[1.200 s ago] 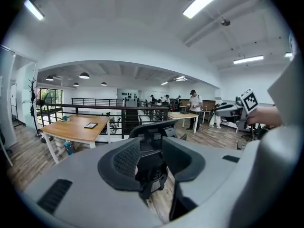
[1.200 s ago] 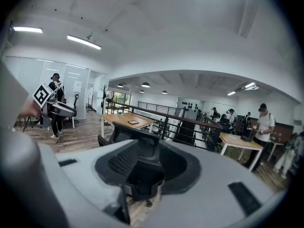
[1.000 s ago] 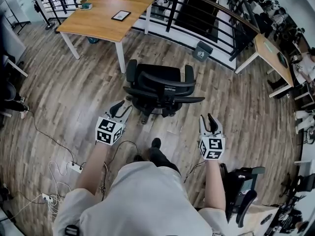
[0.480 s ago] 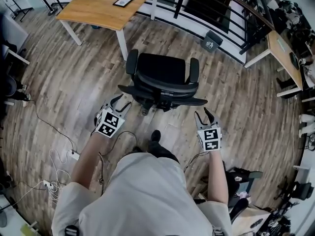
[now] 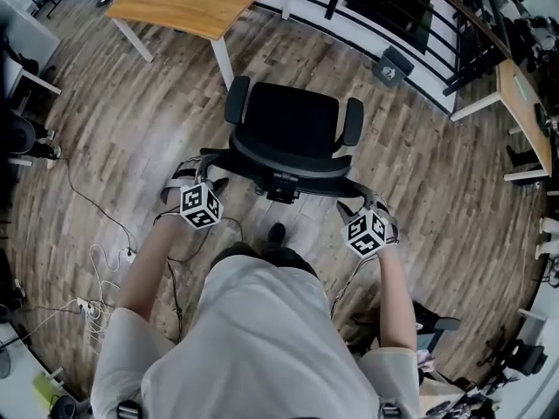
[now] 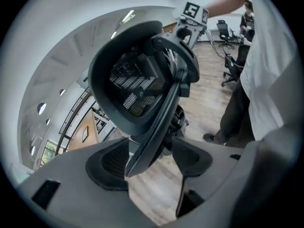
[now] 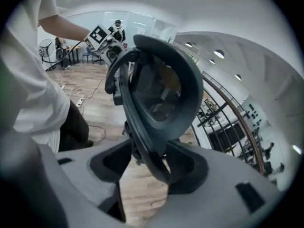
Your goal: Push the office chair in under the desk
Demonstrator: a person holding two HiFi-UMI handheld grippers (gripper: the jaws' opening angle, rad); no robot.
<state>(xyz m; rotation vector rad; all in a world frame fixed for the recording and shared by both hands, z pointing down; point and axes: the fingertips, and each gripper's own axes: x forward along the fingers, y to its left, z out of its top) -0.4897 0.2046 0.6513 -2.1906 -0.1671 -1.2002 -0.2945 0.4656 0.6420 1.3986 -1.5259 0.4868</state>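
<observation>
A black office chair (image 5: 291, 127) stands on the wood floor, its seat facing the wooden desk (image 5: 179, 3) at the top left, well short of it. My left gripper (image 5: 196, 172) is at the left end of the backrest's top rim, my right gripper (image 5: 365, 202) at the right end. In the left gripper view the rim (image 6: 156, 122) runs between my left gripper's (image 6: 149, 158) spread pads. In the right gripper view the rim (image 7: 147, 141) lies between my right gripper's (image 7: 145, 167) pads, close to the right pad. Both jaws have just been opening and do not clamp the rim.
A black railing (image 5: 410, 16) runs behind the desk, with a grey bin (image 5: 395, 65) at its foot. A second desk (image 5: 524, 94) stands at the right edge. Cables and a power strip (image 5: 92, 264) lie on the floor at left. Another dark chair (image 5: 428, 326) is behind me, lower right.
Both grippers have dropped and gone forward from behind the chair to its backrest rim, rolling as they went. Their jaws have spread wider. The chair has not visibly shifted on the floor.
</observation>
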